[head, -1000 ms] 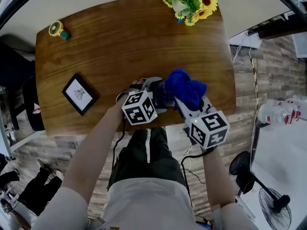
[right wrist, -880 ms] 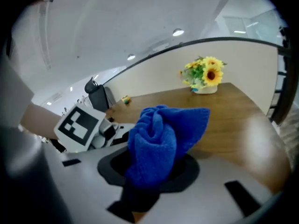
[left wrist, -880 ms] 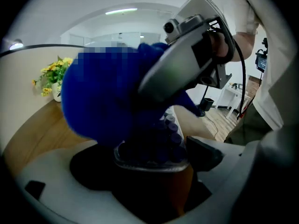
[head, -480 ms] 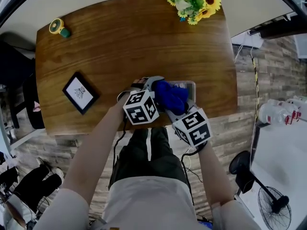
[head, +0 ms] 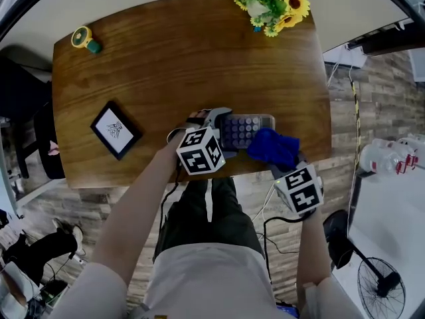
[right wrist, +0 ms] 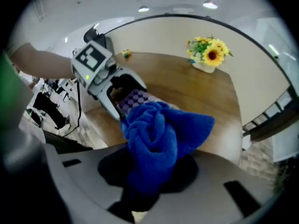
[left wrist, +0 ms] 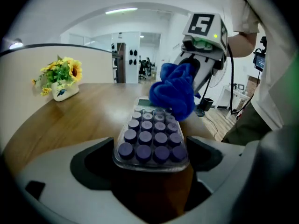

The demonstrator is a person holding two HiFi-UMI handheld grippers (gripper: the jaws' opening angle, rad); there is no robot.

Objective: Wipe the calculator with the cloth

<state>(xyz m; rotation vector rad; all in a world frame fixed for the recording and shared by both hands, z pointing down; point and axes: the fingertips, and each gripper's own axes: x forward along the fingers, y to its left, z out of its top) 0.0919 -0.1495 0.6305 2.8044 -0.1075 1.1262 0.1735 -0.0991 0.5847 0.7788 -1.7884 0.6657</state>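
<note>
Wooden desk (head: 166, 58) lying open beyond, left gripper (left wrist: 152, 160) is clamping clear purple-keyed calculator (left wrist: 152, 136); right gripper (right wrist: 149, 174) is pinching bunched blue cloth (right wrist: 156, 129) by the desk's near edge.

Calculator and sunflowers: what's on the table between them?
Nothing. In the head view, only bare wooden table lies between the calculator and the sunflowers.

No legible text, brand or number anywhere. Calculator (left wrist: 150, 139) keys: characters too small to read. Framed picture (head: 115, 129), left on table (head: 166, 52): dark sketch, no letters. Marker cubes (head: 200, 150): black-and-white square patterns only.
</note>
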